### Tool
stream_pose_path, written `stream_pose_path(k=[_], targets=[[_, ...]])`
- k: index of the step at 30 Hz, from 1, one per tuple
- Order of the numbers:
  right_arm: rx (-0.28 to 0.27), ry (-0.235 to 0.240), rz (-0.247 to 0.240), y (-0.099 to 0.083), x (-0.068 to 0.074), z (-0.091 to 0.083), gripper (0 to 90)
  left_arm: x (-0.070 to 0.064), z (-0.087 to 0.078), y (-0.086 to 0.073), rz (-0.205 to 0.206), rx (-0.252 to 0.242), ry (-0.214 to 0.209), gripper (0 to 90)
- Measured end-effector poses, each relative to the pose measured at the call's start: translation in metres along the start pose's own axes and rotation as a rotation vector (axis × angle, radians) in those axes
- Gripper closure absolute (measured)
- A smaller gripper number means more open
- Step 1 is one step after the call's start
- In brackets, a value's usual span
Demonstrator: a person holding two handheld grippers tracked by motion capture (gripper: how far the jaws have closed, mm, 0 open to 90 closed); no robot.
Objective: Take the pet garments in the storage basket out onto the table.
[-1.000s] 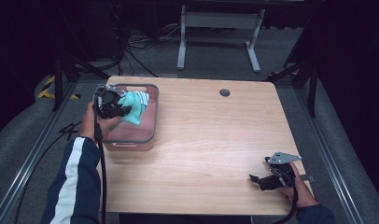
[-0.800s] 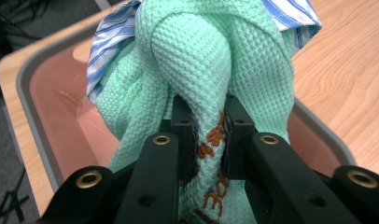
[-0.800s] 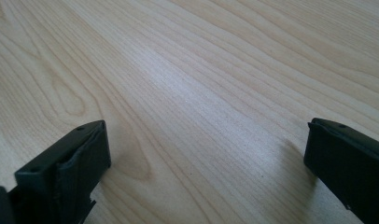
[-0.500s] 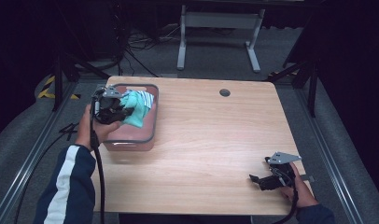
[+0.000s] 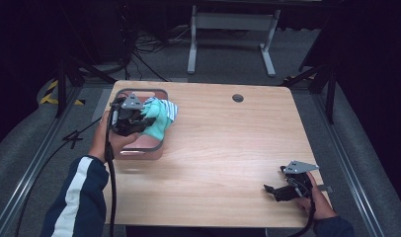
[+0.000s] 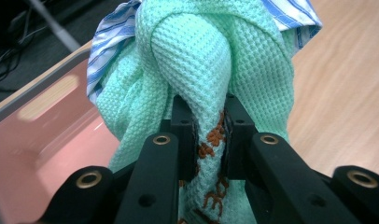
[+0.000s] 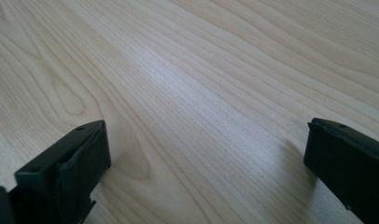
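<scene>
Two cloths being lifted from pink bin (image 5: 139, 148): left gripper (image 6: 210, 135) clamping green towel (image 6: 211, 60); right gripper (image 7: 206, 158) idling wide; next needing table placement.

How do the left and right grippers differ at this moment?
The left gripper is shut on the green cloth, lifted over the pink bin; the right gripper is open, holds nothing and sits low over the table. Both have black jaws.

Just a light wooden table (image 5: 228, 148) with a round cable hole (image 5: 237, 98) near the far edge, grey metal stand legs (image 5: 230, 29) and floor cables (image 5: 144, 42) behind it.
</scene>
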State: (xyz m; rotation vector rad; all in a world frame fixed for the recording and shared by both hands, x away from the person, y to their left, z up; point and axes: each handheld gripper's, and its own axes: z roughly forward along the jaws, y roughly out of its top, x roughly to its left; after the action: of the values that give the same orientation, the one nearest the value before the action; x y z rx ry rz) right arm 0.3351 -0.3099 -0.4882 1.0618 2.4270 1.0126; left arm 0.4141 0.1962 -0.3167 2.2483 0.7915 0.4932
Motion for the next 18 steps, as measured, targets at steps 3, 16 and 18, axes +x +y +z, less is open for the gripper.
stream_pose_path(k=[3,16,18], targets=[[0.000,0.000,0.000,0.000,0.000,0.000,0.5,-0.011,0.005,0.009,0.040,0.011,-0.021,78.4],[0.000,0.000,0.000,0.000,0.000,0.000,0.6,-0.053,0.041,0.037,0.154,0.040,-0.122,78.4],[0.000,0.000,0.000,0.000,0.000,0.000,0.6,-0.058,0.047,0.040,0.156,0.040,-0.137,78.4]])
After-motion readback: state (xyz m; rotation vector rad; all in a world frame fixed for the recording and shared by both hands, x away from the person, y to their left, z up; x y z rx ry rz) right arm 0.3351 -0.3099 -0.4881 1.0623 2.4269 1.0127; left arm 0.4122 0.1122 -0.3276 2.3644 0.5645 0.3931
